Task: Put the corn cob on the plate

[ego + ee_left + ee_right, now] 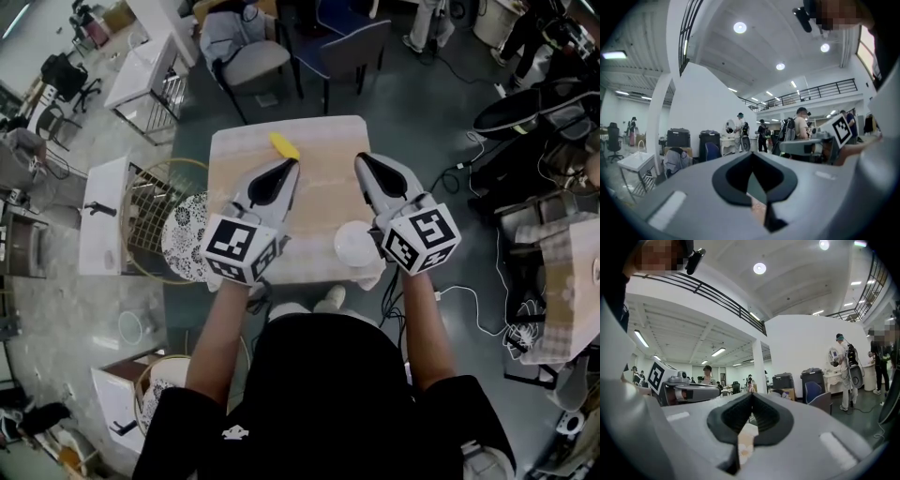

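**Fig.** Head view w/ both gripper views.

**Layout.** The corn cob [284,145] lies on its side nr the far edge of the table [328,192], just beyond the tip of the left gripper [291,169]. Contact btwn them can't be told. The plate [355,246], white and round, sits at the near right of the tabletop. It is well apart from the cob and partly under the right gripper [362,161].

**Grippers.** Both point level. Each has its jaws closed tip to tip w/ nothing btwn them.

**Handling (judged).**
- The cob is prob. light and stiff, and round in section, so it is apt to roll if nudged.
- The kernel rows should give the pads some bite. Real vs. plastic can't be told; a plastic cob would be slicker.
- Best hold is at mid-length, jaws across the short axis, so it doesn't pivot or droop.
- The jaws must open first. A push from a closed tip could send the cob off the far edge.

**Surface.** The tabletop is pale, flat and smooth-looking, so it offers approx. no stop against sliding. Only the cob and plate show on it.

**Room.**
- It is a large open hall w/ a grey-green floor.
- A grey chair [246,52] and a blue chair [352,45] stand beyond the table.
- A round wire rack [150,220] w/ a lacy white disc [184,234] stands at the left.
- Cables [469,314] run over the floor at the right.
- People stand in the background.
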